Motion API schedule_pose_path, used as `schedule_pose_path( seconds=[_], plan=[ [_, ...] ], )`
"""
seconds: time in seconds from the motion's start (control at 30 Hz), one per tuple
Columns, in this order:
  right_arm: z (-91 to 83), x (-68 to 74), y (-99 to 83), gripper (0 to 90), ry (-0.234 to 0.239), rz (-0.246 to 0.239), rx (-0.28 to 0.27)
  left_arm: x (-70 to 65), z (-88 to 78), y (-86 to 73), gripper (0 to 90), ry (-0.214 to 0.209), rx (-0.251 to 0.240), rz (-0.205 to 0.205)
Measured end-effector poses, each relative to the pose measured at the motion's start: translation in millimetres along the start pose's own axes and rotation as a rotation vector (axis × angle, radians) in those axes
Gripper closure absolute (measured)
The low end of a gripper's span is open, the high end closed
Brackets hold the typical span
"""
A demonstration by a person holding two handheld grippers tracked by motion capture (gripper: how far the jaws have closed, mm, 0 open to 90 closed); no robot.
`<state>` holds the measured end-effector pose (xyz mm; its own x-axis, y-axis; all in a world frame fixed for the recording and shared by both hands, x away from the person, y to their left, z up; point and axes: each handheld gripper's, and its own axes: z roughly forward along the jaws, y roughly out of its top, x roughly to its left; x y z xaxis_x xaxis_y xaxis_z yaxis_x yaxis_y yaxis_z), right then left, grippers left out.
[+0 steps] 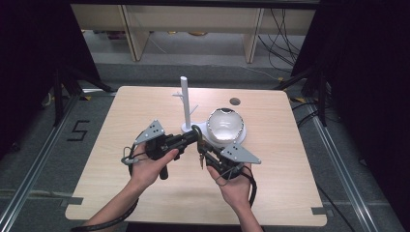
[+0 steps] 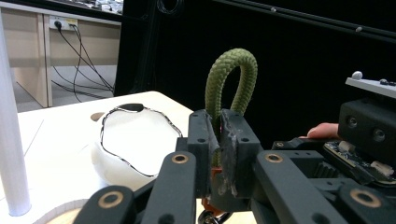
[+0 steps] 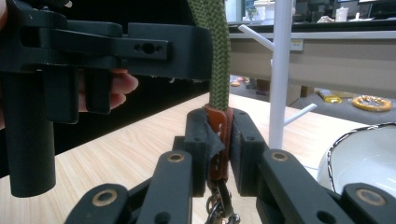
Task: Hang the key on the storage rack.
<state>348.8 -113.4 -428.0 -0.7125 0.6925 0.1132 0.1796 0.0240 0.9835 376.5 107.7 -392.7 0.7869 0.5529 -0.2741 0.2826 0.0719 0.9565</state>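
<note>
the table (image 1: 145,193) is pale wood, with the person's forearms coming in from its near edge. toward the middle sits a white bowl (image 1: 225,126) with a thin dark rim, tipped so its opening faces up and toward the camera. just left of the bowl stands a white rack (image 1: 185,104), an upright post with short pegs on a round base.

the left gripper (image 1: 196,134) and right gripper (image 1: 202,151) meet in front of the rack and bowl, their tips close together above the table. between them is a green cord loop (image 2: 232,79) with a brown leather tab (image 3: 218,135) and small metal clips (image 3: 219,210) hanging below.

the left gripper's jaws are pressed on the two strands of the cord, the loop's bend standing up above them. the right gripper's jaws pinch the leather tab just under the cord, so the keyring is held off the table by both, near the rack's base.
</note>
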Motion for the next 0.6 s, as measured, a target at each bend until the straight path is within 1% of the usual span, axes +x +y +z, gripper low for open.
schedule_pose_path(
  seconds=[0.03, 0.07, 0.17, 0.23, 0.27, 0.33, 0.4, 0.43, 0.47, 0.5, 0.53, 0.57, 0.6],
  plan=[
    [0.2, 0.2, -0.1, 79.7, 0.0, 0.0, 0.0, 0.1, 0.3, -0.1, 81.1, -0.003, 0.002, -0.005],
    [1.2, -0.5, -0.3, 79.7, -0.002, -0.013, -0.005, 0.1, 0.4, -0.4, 80.6, -0.004, 0.002, -0.008],
    [1.8, -0.4, -0.3, 79.7, -0.003, -0.024, -0.009, 0.2, 0.7, -0.8, 80.1, -0.002, 0.001, -0.015],
    [2.0, 1.3, -0.4, 79.7, 0.02, 0.001, 0.0, 0.3, 0.6, -0.8, 80.9, -0.002, -0.001, -0.017],
    [2.0, 0.7, -0.3, 79.6, 0.012, -0.015, 0.002, 0.1, 0.6, -0.8, 82.1, -0.004, 0.0, -0.015],
    [2.3, 1.4, -0.7, 79.7, 0.011, -0.003, -0.004, -0.3, 0.1, -0.6, 83.1, -0.004, 0.003, -0.01],
    [2.9, 0.7, -0.8, 79.6, 0.006, -0.015, -0.005, -0.5, -0.2, -0.2, 83.4, -0.007, 0.005, -0.011],
    [3.1, 0.8, -0.8, 79.5, 0.007, -0.016, -0.005, -0.8, -0.5, 0.3, 83.5, -0.009, 0.006, -0.018],
    [2.9, 1.4, -0.9, 79.5, 0.005, -0.006, -0.002, -0.9, -0.7, 0.7, 83.5, -0.008, 0.009, -0.021],
    [2.9, 1.5, -0.8, 79.5, 0.004, -0.006, -0.001, -1.2, -1.1, 1.5, 83.6, -0.006, 0.016, -0.022],
    [3.6, 0.9, -0.6, 79.4, 0.008, -0.026, -0.004, -1.6, -1.4, 2.0, 83.6, -0.002, 0.02, -0.023],
    [3.8, 1.6, -0.8, 79.4, 0.013, -0.015, -0.002, -2.1, -1.5, 2.5, 83.6, -0.002, 0.021, -0.022],
    [2.8, 2.5, -0.2, 79.5, 0.013, -0.015, -0.001, -2.6, -1.7, 3.0, 83.6, 0.0, 0.022, -0.017]
  ],
)
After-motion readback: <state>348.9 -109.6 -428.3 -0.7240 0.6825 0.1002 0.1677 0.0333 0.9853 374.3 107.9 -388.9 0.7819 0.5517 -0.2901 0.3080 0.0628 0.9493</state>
